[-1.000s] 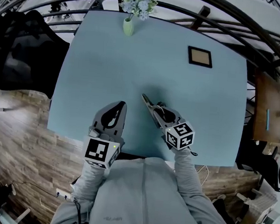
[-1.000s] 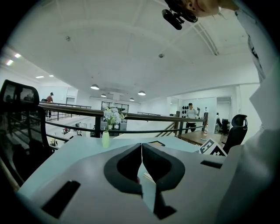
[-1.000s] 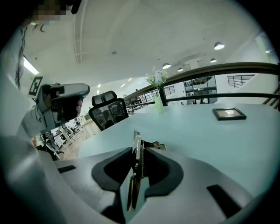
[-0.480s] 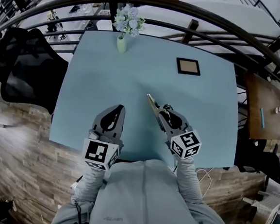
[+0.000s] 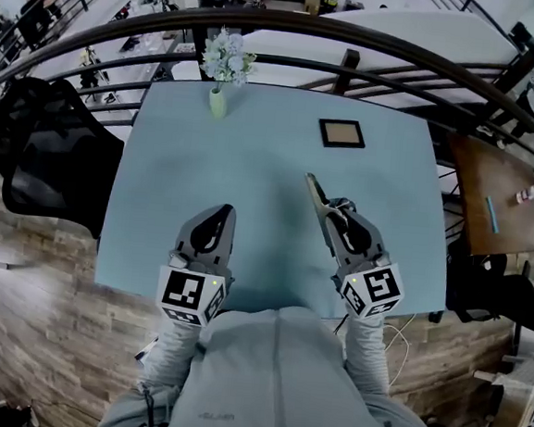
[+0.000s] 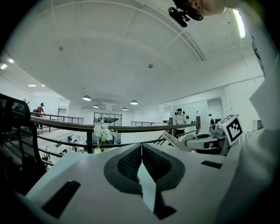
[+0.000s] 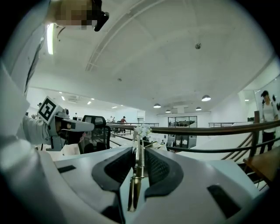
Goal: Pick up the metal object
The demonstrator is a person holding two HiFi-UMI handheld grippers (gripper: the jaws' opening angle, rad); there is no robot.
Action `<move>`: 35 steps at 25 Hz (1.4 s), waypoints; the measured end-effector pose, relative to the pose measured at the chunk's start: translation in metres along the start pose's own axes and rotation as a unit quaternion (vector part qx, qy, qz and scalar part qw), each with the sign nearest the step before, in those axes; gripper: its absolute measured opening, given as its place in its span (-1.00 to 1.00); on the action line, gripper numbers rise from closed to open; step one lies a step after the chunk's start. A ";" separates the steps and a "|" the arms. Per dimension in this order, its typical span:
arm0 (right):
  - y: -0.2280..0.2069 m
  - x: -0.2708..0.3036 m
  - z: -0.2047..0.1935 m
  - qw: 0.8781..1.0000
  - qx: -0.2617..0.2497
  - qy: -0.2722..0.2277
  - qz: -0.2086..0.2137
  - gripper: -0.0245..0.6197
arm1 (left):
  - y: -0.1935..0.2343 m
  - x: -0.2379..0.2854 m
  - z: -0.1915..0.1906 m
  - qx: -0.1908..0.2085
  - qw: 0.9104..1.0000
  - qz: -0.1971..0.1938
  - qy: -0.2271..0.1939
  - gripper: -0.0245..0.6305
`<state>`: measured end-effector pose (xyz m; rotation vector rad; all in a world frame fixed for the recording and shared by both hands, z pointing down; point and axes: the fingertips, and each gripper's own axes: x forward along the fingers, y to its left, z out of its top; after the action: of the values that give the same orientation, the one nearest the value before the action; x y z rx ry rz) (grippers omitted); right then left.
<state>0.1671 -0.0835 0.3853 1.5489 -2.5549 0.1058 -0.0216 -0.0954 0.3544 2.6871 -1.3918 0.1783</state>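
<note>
The metal object is a long thin piece sticking out forward from my right gripper, which is shut on it above the light blue table. In the right gripper view the metal object runs upright between the two ribbed pads, pinched along its ridged middle. My left gripper hovers over the table's near left part. Its pads meet at the tips with nothing between them. The two grippers are side by side, a short way apart.
A vase of pale flowers stands at the table's far edge and a small dark picture frame lies at the far right. A black chair is to the left, a curved railing behind, a wooden side table to the right.
My right gripper has carried the metal object to the right and farther out, closer to the picture frame. The left gripper has stayed where it was. The head view has shifted.
</note>
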 end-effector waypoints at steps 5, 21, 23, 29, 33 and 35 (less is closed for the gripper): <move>-0.009 -0.028 0.016 0.998 -0.046 -0.006 -0.034 -0.62 | -0.010 0.003 0.001 0.001 1.000 -0.012 0.001 -0.84; -0.032 -0.056 0.012 0.996 -0.023 -0.014 -0.083 -0.62 | -0.015 0.017 -0.013 0.000 1.000 -0.015 0.024 -0.84; -0.032 -0.054 0.011 0.996 -0.016 -0.015 -0.084 -0.62 | -0.016 0.018 -0.014 0.000 1.000 -0.015 0.026 -0.84; -0.031 -0.049 0.009 0.997 -0.010 -0.013 -0.080 -0.62 | -0.015 0.021 -0.017 0.000 0.999 -0.016 0.030 -0.84; -0.030 -0.049 0.008 0.997 -0.009 -0.011 -0.076 -0.62 | -0.017 0.022 -0.018 -0.001 0.999 -0.018 0.031 -0.84; -0.031 -0.049 0.007 0.997 -0.008 -0.010 -0.075 -0.62 | -0.017 0.023 -0.018 -0.001 0.999 -0.018 0.031 -0.84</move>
<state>0.2162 -0.0561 0.3692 1.7375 -2.4373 0.0514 0.0048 -0.1016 0.3747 2.6785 -1.3234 0.2540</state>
